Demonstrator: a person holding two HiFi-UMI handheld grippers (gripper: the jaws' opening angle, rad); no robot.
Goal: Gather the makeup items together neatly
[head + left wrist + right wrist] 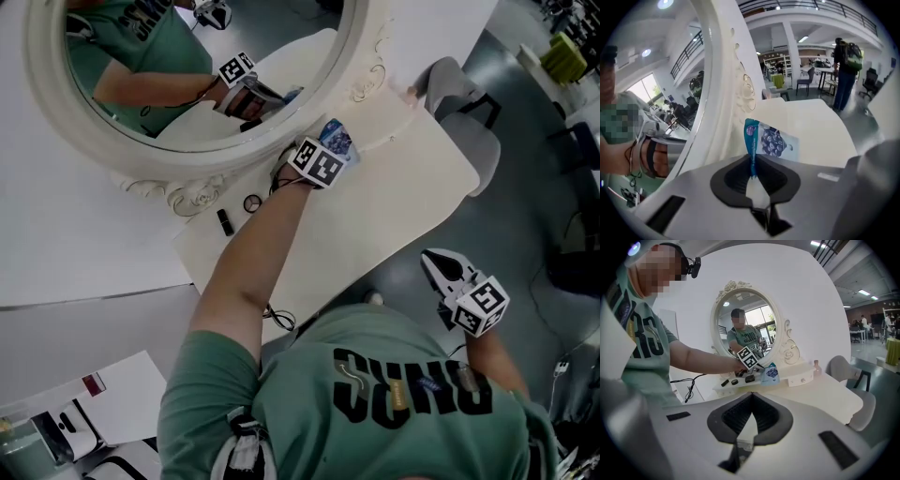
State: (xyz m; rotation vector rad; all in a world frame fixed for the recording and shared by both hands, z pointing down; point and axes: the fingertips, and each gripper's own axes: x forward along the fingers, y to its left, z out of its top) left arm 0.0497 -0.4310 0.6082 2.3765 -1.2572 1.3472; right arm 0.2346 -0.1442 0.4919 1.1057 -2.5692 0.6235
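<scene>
— So why is everything crowded up against that mirror?

— I'd guess its foot is where the pile is meant to go. The dressing table in front of the mirror is mostly bare, and the small bits sit in a row along the base of the frame.

— And the right gripper does nothing?

— It hangs well away from the mirror, out past the table's front edge, beside the person's body. Its jaws are together with nothing in them. I reckon it's held back so the other arm has room.

— The left gripper, then?

— That one is right under the mirror's lower rim, jaws pinched tight on one edge of a blue sachet printed with berries. Gripped by the edge, the flat packet stands up clear of the pads, which looks to me like carrying, not placing. Whether its bottom touches the table I can't tell.

— What's it heading for?

— Probably the row further along the mirror's foot: a dark compact, a round pot and a black lipstick tube, near one another but apart. A limp packet could flop over if it's let go on its edge, so laying it flat beside the compact seems safest.
</scene>
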